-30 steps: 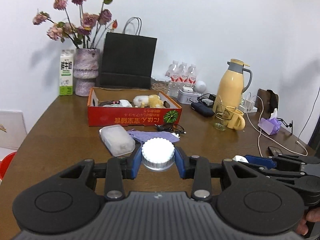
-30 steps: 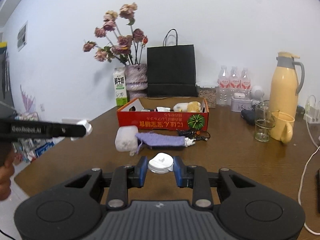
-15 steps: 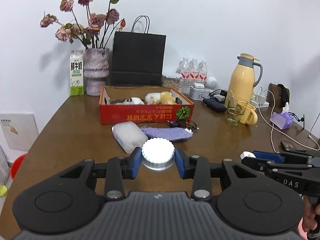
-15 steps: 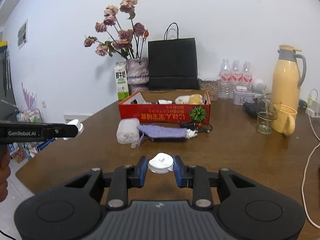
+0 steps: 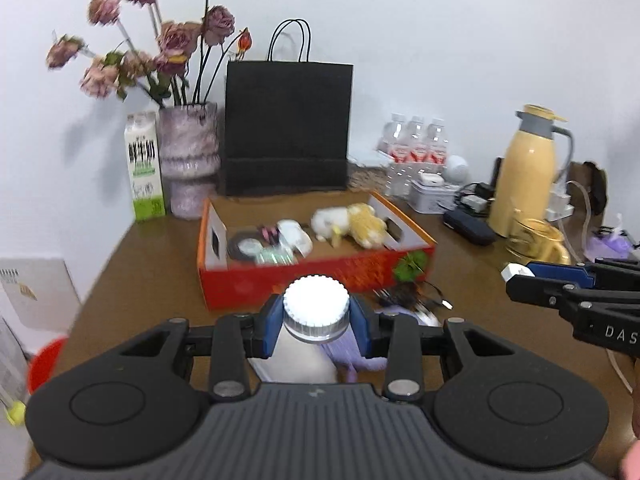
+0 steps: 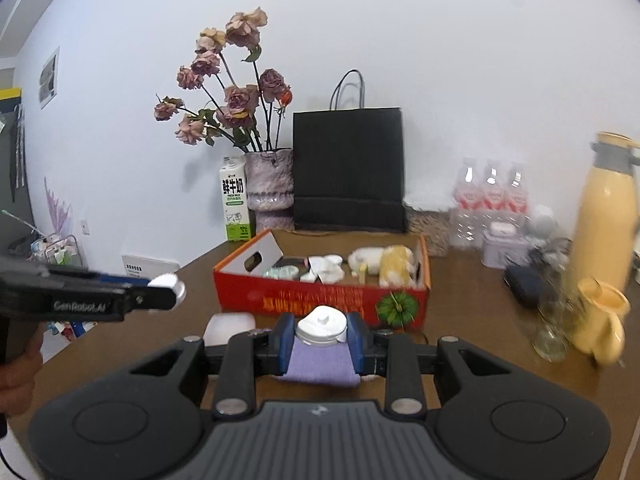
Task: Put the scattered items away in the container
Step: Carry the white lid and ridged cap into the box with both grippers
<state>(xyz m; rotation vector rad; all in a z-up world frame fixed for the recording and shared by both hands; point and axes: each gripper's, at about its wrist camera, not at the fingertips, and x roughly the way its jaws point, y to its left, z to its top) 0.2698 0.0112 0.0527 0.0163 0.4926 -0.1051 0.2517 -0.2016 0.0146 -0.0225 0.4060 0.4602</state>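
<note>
Both claws loaded, before the red box (image 5: 320,276).
Left claw (image 5: 316,322) clamps a ridged white cap (image 5: 316,306); right claw (image 6: 322,338) clamps a small white lid (image 6: 322,325).

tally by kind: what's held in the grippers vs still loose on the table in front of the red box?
Held in a gripper: 2 (white ribbed cap in the left gripper, white flip cap in the right gripper)
Loose in front of the red box: 3 (purple cloth, white packet, black cable)
Total: 5
</note>
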